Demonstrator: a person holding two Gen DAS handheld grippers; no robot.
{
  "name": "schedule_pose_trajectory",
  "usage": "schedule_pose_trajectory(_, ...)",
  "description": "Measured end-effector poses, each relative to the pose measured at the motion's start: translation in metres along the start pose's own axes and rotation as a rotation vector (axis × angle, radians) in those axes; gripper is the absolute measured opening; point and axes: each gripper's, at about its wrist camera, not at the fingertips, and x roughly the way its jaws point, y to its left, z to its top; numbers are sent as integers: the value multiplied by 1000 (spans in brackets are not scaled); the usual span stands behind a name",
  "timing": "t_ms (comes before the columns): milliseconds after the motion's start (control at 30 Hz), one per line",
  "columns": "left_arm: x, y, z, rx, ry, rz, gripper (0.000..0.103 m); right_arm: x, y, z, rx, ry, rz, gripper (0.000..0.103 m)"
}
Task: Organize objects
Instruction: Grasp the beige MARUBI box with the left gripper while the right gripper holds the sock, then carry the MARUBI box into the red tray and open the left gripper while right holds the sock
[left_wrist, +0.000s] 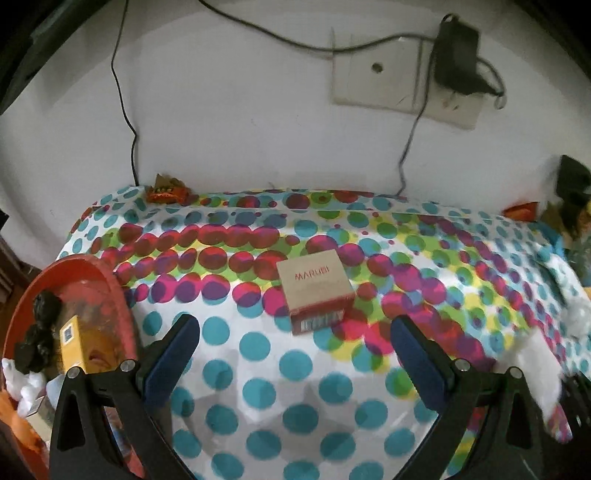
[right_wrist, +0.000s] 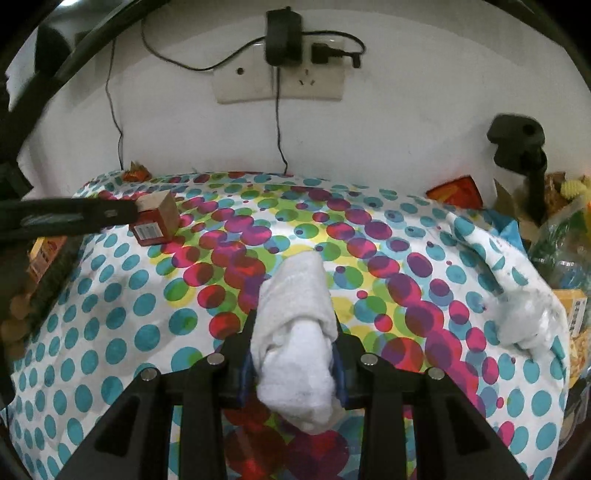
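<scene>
A small tan and red box (left_wrist: 314, 290) marked MARUBI stands on the polka-dot cloth, just beyond my left gripper (left_wrist: 295, 343), which is open and empty with the box ahead of its blue pads. The box also shows in the right wrist view (right_wrist: 157, 218), with the left gripper's finger beside it. My right gripper (right_wrist: 293, 332) is shut on a rolled white towel (right_wrist: 295, 332) and holds it over the cloth. A red basin (left_wrist: 107, 284) at the left holds a yellow box (left_wrist: 74, 347), dark lumps and white bits.
The polka-dot cloth (left_wrist: 258, 387) covers a raised surface against a white wall with a socket plate (right_wrist: 280, 83) and hanging cables. A crumpled white cloth (right_wrist: 524, 325) lies at the right. Snack packets, a bottle and a black stand (right_wrist: 521, 147) crowd the right edge.
</scene>
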Motion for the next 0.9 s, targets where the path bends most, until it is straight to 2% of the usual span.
schedule_pose_trajectory(267,36,-2,9,-84,44,40,102,4,9,0,-45,19,-7,34)
schedule_pose_trajectory(333,43,-2,10,-95,52,45,96,5,5,-1,-30,25,-2,34)
schedule_pose_trajectory(367,45,-1,10,-103,56,42,83,5,3,-1,-20,24,2,34)
schedule_pose_trajectory(400,47,0,11,-107,65,33,65,5,2,-1,-11,25,3,34)
schedule_pose_trajectory(433,50,0,11,-108,80,17,54,6,0,-1,-3,28,5,34)
schedule_pose_trajectory(467,54,0,10,-108,103,5,44,6,-2,-1,5,32,8,34)
schedule_pose_trajectory(500,55,0,10,-107,115,6,42,7,-2,-1,9,34,8,34)
schedule_pose_trajectory(900,25,-7,9,-54,63,-43,42,10,-5,-1,21,44,7,34)
